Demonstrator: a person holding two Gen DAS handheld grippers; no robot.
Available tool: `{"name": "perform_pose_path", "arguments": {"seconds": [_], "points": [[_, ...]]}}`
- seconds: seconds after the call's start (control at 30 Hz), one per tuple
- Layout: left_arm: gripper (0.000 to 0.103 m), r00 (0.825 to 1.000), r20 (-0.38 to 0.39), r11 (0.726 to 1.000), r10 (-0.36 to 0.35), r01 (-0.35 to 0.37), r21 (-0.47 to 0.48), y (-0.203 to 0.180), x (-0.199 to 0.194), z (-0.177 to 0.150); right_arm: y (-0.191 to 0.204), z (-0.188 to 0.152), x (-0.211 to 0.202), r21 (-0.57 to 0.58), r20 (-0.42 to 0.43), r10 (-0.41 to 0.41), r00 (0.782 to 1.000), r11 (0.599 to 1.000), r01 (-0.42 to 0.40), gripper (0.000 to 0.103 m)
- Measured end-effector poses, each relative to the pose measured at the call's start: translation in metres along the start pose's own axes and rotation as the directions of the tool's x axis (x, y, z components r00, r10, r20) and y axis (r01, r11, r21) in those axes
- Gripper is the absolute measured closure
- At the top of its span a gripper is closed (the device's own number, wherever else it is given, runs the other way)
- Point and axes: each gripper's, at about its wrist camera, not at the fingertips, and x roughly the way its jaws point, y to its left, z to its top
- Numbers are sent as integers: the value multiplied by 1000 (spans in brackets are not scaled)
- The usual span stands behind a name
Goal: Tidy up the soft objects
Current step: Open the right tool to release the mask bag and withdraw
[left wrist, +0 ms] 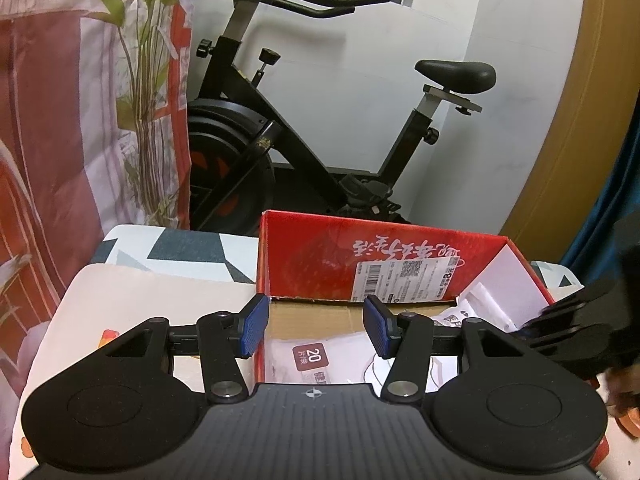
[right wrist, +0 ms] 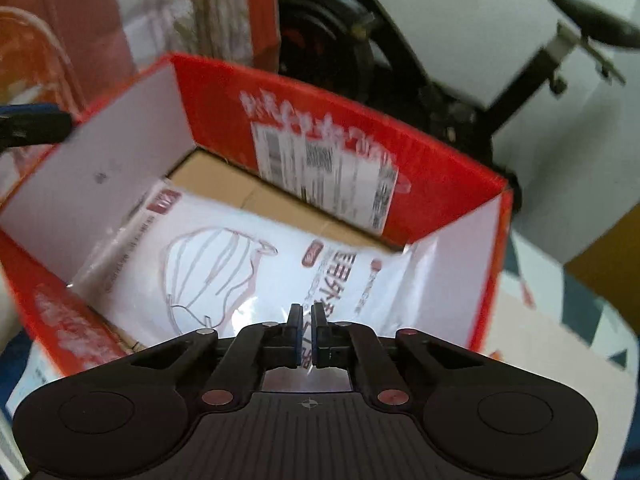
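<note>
Our right gripper (right wrist: 306,334) has its blue-padded fingers drawn nearly together on the near edge of a clear plastic pack of face masks (right wrist: 224,264), which lies inside the red cardboard box (right wrist: 440,168). The pack reaches from the box's left wall to its right wall, so its long axis runs side to side across the box; its near edge rises toward our fingers while the far edge lies on the brown cardboard floor (right wrist: 224,178). The printed mask drawing sits on the pack's left half, the large lettering on its right half, running toward us.

Our left gripper (left wrist: 316,326) hangs with its fingers spread wide and nothing between them, above the near left part of the same box (left wrist: 304,248). Between its fingers we see a corner of the mask pack (left wrist: 320,360), with a dark red tag reading "20". The right gripper shows blurred at the right edge of that view.

The box stands on a bed (left wrist: 132,288) covered in a pale sheet with grey-blue geometric shapes. A shipping label (left wrist: 408,280) is stuck to the box's far inner wall. Behind stands a black exercise bike (left wrist: 304,136) against a white wall, with a floral red-and-white curtain (left wrist: 80,120) to its left.
</note>
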Motion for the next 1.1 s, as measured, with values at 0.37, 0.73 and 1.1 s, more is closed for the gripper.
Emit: {"name": "perform_pose_path", "arguments": {"seconds": [0.37, 0.73, 1.1], "points": [[48, 1000, -9, 1000, 4, -4, -5, 4, 2, -3, -2, 0, 48, 39, -261, -10, 965, 999, 20, 103], [48, 999, -30, 1000, 28, -28, -10, 11, -3, -10, 5, -3, 42, 47, -257, -33, 966, 998, 47, 101], [48, 997, -29, 998, 65, -65, 6, 3, -20, -14, 14, -6, -22, 70, -132, -21, 991, 997, 30, 89]]}}
